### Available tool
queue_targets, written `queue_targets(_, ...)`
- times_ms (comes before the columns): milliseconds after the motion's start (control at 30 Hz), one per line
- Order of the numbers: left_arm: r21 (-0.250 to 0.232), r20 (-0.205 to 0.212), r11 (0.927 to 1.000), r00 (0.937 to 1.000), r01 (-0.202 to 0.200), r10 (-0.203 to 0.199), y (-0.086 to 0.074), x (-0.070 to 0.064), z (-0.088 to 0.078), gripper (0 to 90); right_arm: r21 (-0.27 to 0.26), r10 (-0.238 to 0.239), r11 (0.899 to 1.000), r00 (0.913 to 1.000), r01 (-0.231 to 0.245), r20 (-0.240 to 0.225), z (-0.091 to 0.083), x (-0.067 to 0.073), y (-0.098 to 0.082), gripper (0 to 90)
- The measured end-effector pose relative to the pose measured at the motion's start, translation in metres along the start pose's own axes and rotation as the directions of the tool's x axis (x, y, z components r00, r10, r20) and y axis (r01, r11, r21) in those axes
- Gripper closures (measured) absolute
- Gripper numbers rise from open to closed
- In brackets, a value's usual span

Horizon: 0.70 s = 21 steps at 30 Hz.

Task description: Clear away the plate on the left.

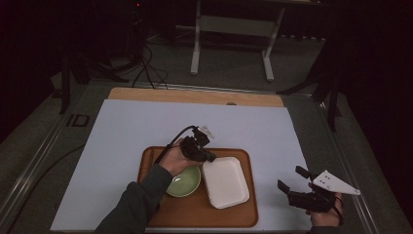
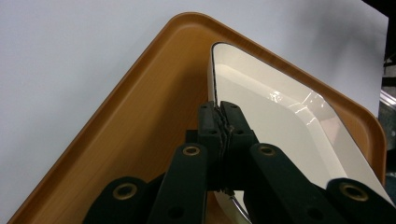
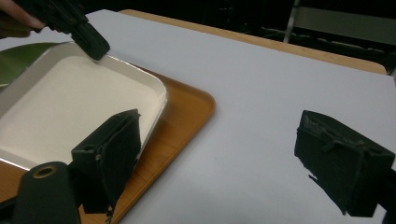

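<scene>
A brown wooden tray [image 1: 195, 214] lies near the table's front edge. On it sit a green bowl [image 1: 185, 183] and, to its right, a white square plate [image 1: 226, 183]. My left gripper [image 1: 211, 157] reaches over the bowl to the plate's far left corner. In the left gripper view its jaws [image 2: 219, 119] are shut on the plate's [image 2: 280, 116] thin rim above the tray [image 2: 154, 107]. My right gripper [image 1: 290, 178] rests right of the tray, open with nothing between its fingers [image 3: 112, 149]. From its view I see the plate [image 3: 70, 107], the tray [image 3: 187, 112], the bowl [image 3: 18, 58] and the left gripper [image 3: 88, 37].
A pale sheet [image 1: 146, 126] covers the table, with a strip of bare wood [image 1: 195, 96] along its far edge. Beyond, on the floor, stand a white metal frame [image 1: 234, 29] and loose cables [image 1: 146, 68]. Dark rails flank the table on both sides.
</scene>
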<state>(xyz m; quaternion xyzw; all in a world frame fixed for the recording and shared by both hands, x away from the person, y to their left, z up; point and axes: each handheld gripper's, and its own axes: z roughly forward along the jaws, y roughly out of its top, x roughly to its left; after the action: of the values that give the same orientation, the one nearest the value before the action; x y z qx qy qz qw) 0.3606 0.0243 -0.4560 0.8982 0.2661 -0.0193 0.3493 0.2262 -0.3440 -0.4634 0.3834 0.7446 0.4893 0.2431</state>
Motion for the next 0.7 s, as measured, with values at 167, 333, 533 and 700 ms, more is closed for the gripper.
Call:
queue_targets(167, 0.039, -0.031, 0.9992, 0.9995, 0.001, 0.0, 0.002, 0.006, 0.011, 89.2, 0.0, 0.0, 1.0, 1.0, 0.0, -0.001, 0.0, 0.0, 0.0, 14.1)
queue_targets(333, 0.053, -0.041, 0.9985, 0.9991, 0.009, -0.007, 0.001, 0.007, 0.017, 89.2, 0.002, -0.001, 1.0, 1.0, 0.001, -0.001, 0.0, 0.0, 0.0, 14.1)
queue_targets(533, 0.078, -0.076, 0.9969, 0.9971, 0.003, 0.003, 0.001, 0.006, 0.021, 88.2, 0.001, -0.001, 1.0, 1.0, 0.001, 0.001, -0.001, 0.0, 0.0, 14.0)
queue_targets(700, 0.098, -0.098, 0.9952, 0.9951, -0.003, 0.012, -0.003, 0.005, 0.023, 86.1, 0.001, -0.003, 1.0, 1.0, 0.003, 0.002, -0.001, 0.0, 0.0, 14.1)
